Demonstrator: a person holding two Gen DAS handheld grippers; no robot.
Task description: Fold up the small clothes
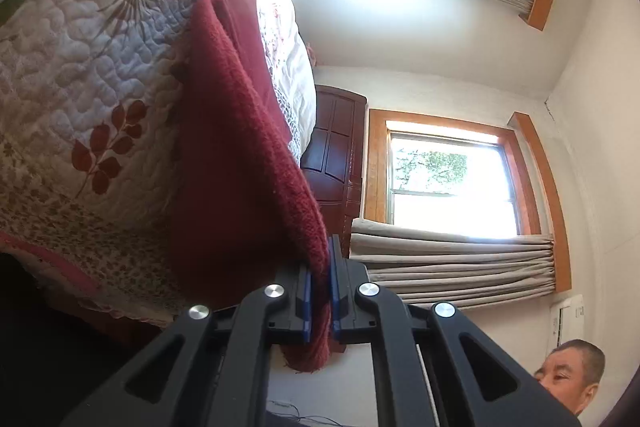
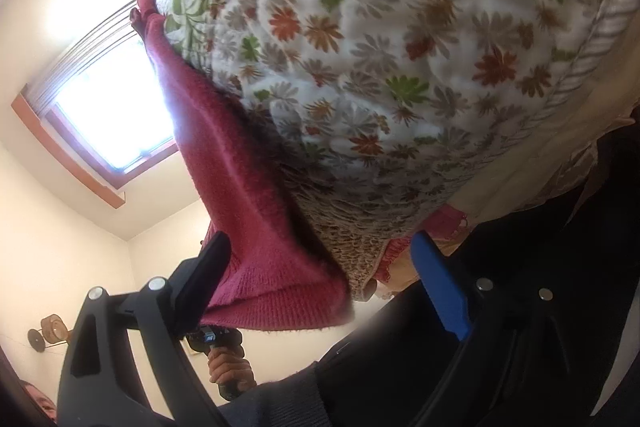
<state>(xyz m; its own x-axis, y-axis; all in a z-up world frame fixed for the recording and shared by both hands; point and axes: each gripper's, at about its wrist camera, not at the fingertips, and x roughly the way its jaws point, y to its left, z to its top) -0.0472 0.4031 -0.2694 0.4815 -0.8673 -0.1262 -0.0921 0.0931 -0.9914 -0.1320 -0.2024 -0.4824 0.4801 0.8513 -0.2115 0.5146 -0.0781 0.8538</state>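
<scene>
A dark red knitted garment (image 1: pixel 240 155) lies on the floral quilt (image 1: pixel 80 67), and one edge is lifted off it. My left gripper (image 1: pixel 320 291) is shut on that edge, with the knit pinched between its blue pads (image 1: pixel 306 293). In the right wrist view the same garment (image 2: pixel 256 219) looks pink-red and drapes along the quilt (image 2: pixel 400 67). Its ribbed hem hangs between the fingers of my right gripper (image 2: pixel 320 279). That gripper stands wide open, with its black finger (image 2: pixel 208 271) against the knit and its blue pad (image 2: pixel 438 291) well apart. The left gripper (image 2: pixel 212 341) shows below the hem.
Both views are rolled sideways. A hand (image 2: pixel 232 371) holds the left gripper's handle, and a dark sleeve (image 2: pixel 288 399) fills the bottom. Two windows (image 1: pixel 448 179) with beige curtains (image 1: pixel 460 267) and a dark wooden panel (image 1: pixel 336 155) stand behind the bed. A person (image 1: pixel 572 379) is at the lower right.
</scene>
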